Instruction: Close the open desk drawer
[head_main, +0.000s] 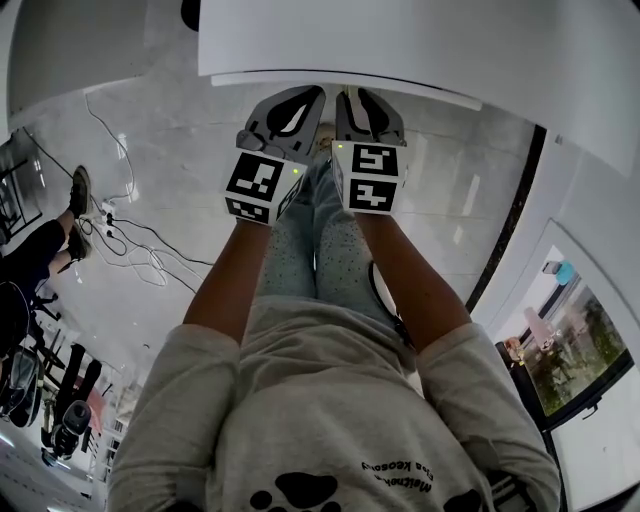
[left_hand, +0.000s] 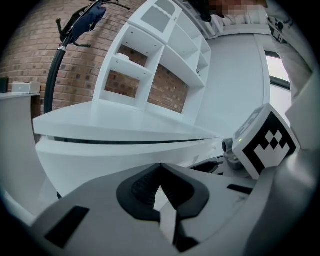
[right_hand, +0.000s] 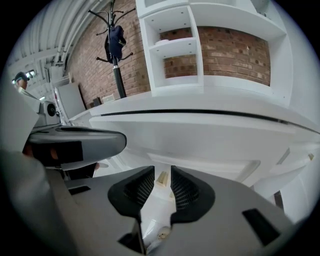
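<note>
The white desk (head_main: 420, 40) fills the top of the head view. Its drawer front (head_main: 340, 86) shows as a thin white strip just past the desk top's edge. Both grippers hang side by side right below that strip, apart from it. My left gripper (head_main: 308, 95) has its dark pads meeting at the tips, with nothing in them (left_hand: 160, 170). My right gripper (head_main: 352, 96) has a narrow gap between its ribbed pads (right_hand: 162, 181) and holds nothing. In both gripper views the drawer front (right_hand: 200, 140) lies straight ahead under a dark slit (left_hand: 125, 141).
A white shelf unit (right_hand: 200, 45) stands on the desk against a brick wall (right_hand: 235, 50). A coat stand (right_hand: 116, 45) is at its left. Cables (head_main: 130, 240) lie on the pale floor, with a seated person (head_main: 40, 250) at far left. My own legs (head_main: 320, 250) are under the grippers.
</note>
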